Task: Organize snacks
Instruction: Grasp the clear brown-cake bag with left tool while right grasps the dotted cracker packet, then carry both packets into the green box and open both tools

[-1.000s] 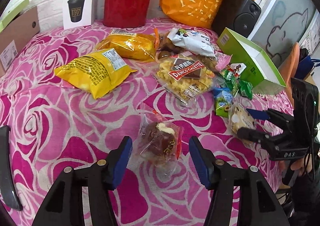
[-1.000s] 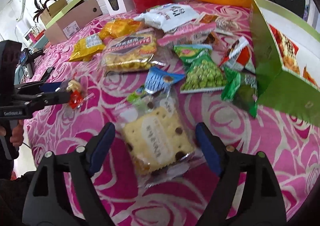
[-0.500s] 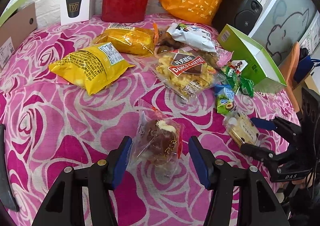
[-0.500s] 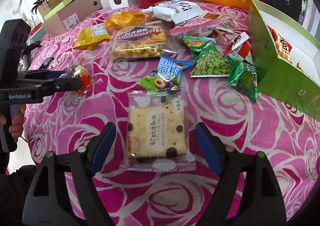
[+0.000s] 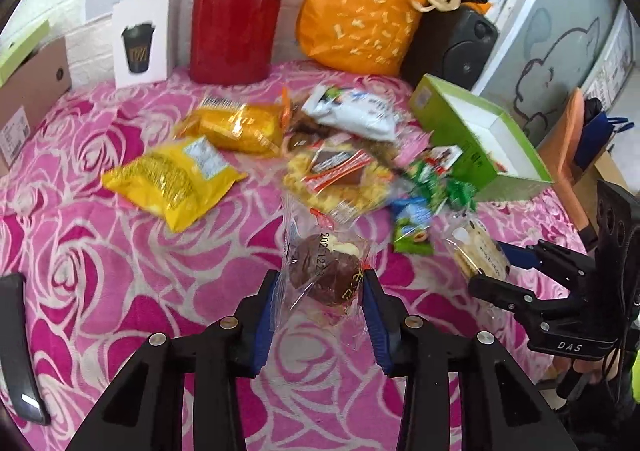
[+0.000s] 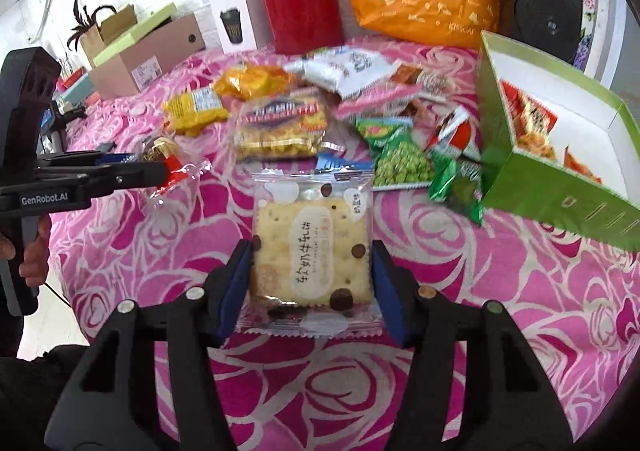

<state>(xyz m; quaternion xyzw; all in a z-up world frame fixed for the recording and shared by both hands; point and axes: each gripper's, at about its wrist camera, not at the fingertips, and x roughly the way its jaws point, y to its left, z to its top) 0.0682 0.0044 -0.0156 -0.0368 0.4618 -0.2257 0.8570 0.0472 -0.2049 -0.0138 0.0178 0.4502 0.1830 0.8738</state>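
My left gripper [image 5: 320, 283] is shut on a clear-wrapped chocolate cake [image 5: 324, 271], held just above the pink rose cloth. The right gripper [image 6: 312, 263] is shut on a cracker packet [image 6: 312, 251] with brown dots. Each gripper shows in the other's view: the right gripper [image 5: 496, 271] at the right with the cracker packet [image 5: 478, 251], the left gripper [image 6: 160, 167] at the left with the cake [image 6: 162, 149]. A green open box [image 6: 560, 191] lies tilted at the right, some packets inside. Loose snacks lie between: a yellow bag [image 5: 172, 179], an orange bag [image 5: 240, 127], a popcorn-like bag [image 6: 280, 127], green pea packets [image 6: 400, 159].
A red thermos [image 5: 236, 11], an orange tote bag [image 5: 368, 7], a black speaker [image 5: 456, 43] and a white cup box [image 5: 140, 43] line the back. A cardboard box [image 6: 152, 55] stands at the far left. A hand [image 6: 24, 251] holds the left gripper's handle.
Both grippers have gone from open to shut: the left one on the chocolate cake, the right one on the cracker packet. Both packets now sit lifted between the pads.
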